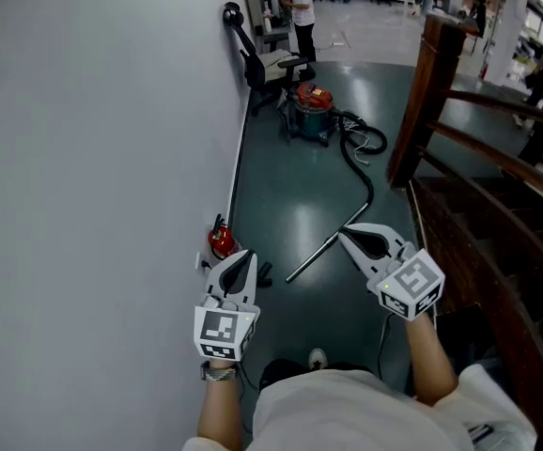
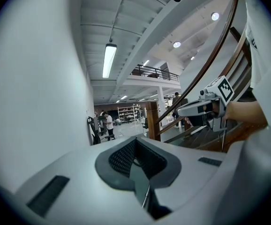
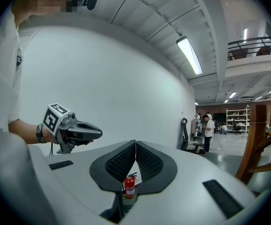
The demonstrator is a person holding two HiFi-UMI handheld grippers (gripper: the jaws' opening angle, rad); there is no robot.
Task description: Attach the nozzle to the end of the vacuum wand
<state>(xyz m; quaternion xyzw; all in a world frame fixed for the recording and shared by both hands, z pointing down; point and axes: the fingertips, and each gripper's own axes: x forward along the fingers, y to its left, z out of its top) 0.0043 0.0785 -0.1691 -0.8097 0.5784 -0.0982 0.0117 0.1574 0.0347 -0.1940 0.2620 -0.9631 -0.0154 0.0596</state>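
Observation:
A thin metal vacuum wand (image 1: 326, 246) lies slanted on the dark green floor ahead, joined to a black hose (image 1: 358, 154) that runs back to a red and teal vacuum cleaner (image 1: 313, 111). A small dark piece (image 1: 265, 273) lies on the floor near the wand's near end; what it is I cannot tell. My left gripper (image 1: 243, 255) is held in the air, shut and empty, close to the wall. Its own view shows the jaws (image 2: 136, 140) meeting, with a sliver of the wand (image 2: 146, 198) below them. My right gripper (image 1: 344, 234) is also shut and empty, above the wand (image 3: 135, 143).
A grey wall (image 1: 93, 158) runs along the left, with a red fire extinguisher (image 1: 221, 241) at its foot (image 3: 129, 186). A wooden stair rail (image 1: 459, 139) and steps close off the right. An office chair (image 1: 267, 69) and people stand far down the hall.

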